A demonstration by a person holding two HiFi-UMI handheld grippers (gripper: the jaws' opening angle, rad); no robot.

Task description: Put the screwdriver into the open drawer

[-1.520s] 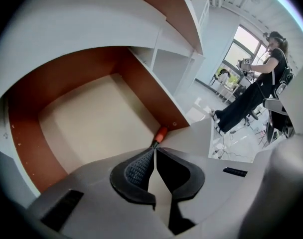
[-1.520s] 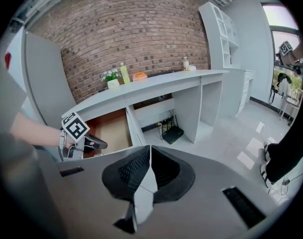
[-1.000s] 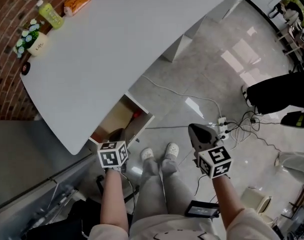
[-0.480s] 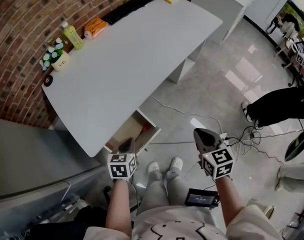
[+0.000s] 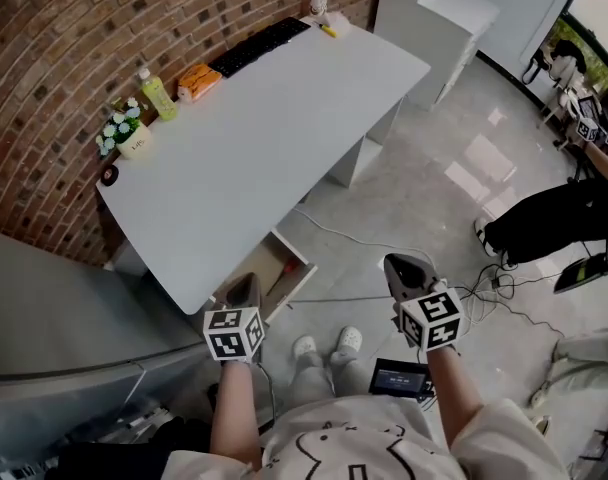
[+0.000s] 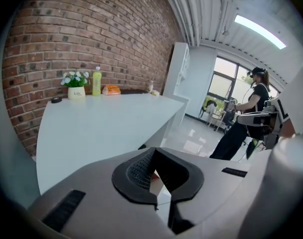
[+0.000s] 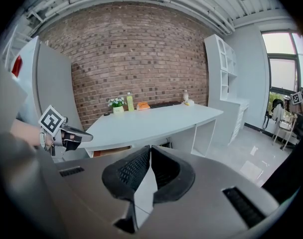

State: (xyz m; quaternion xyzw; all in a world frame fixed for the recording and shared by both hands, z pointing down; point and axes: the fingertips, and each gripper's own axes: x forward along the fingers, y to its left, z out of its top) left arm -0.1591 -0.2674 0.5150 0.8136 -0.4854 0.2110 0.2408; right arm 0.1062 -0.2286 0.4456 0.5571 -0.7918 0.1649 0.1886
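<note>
2 grippers held low in front of the person, above grey floor tiles and well apart from each other. On the near side of the white desk, the left gripper, tip just beside the open drawer; in its own view, pads pressed together at the tips, nothing clamped, only a sliver of pale floor and a speck of red visible behind them. Off to the right, over bare tile, the right gripper, jaws likewise closed on themselves and empty.

Inside the drawer, against its pale bottom, a thin red item, apparently the screwdriver, too small to make out further. Drawer pulled out from under the desk's front edge.

Along the back of the desk, against the brick wall: a small dark disc, a white flower pot, a yellow-green bottle, an orange packet, a black keyboard and, at the far end, a small bottle. Past the desk, a tall white shelving unit.

Right of the right gripper, a tangle of cables on the floor; further right, another person's dark-trousered legs. Below the grippers, white shoes and a flat black device — on the floor or on the lap, impossible to say. At far left, a grey cabinet.
</note>
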